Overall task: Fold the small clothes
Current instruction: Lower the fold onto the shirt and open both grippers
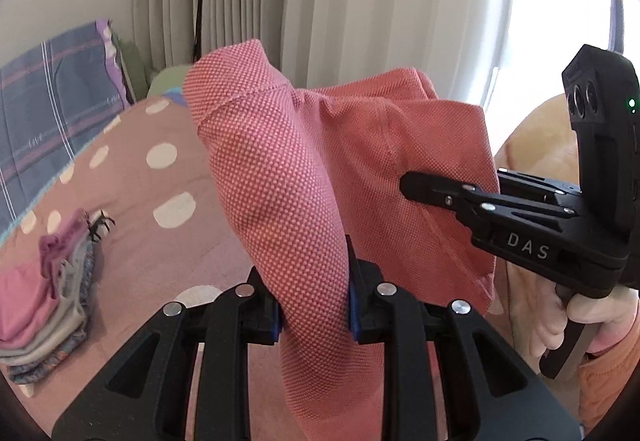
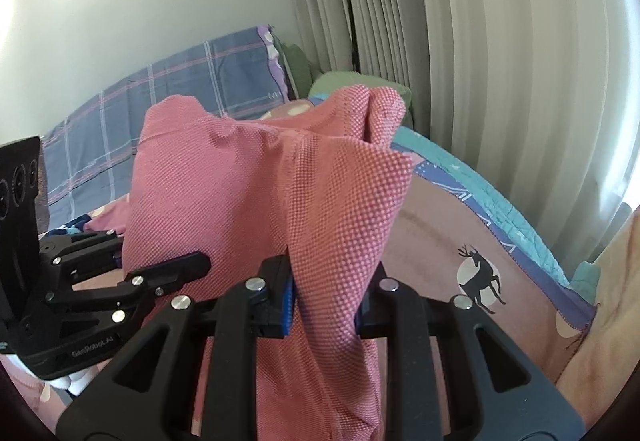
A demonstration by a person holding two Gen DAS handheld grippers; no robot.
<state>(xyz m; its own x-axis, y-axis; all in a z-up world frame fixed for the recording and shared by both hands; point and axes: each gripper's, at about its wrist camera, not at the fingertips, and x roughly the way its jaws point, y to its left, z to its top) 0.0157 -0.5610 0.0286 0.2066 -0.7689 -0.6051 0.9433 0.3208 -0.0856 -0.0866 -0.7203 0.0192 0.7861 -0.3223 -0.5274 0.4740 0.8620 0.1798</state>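
Note:
A coral-pink knit garment [image 1: 288,169] hangs in the air above the bed, stretched between both grippers. My left gripper [image 1: 314,315] is shut on a bunched fold of it, the blue pads pressing the cloth from both sides. In the left wrist view, the right gripper [image 1: 416,187] comes in from the right with its fingers against the same garment. My right gripper [image 2: 326,305] is shut on another fold of the garment [image 2: 224,193], which drapes down over its jaws. The left gripper [image 2: 160,269] shows at the lower left of the right wrist view, fingers on the cloth.
A pink polka-dot bedspread [image 1: 160,177] lies below. A stack of folded small clothes [image 1: 48,305] sits at its left. A blue plaid pillow [image 1: 52,97] and a green pillow [image 2: 344,81] lie at the head. Pleated curtains [image 2: 460,41] hang behind. A hand [image 1: 592,317] holds the right gripper.

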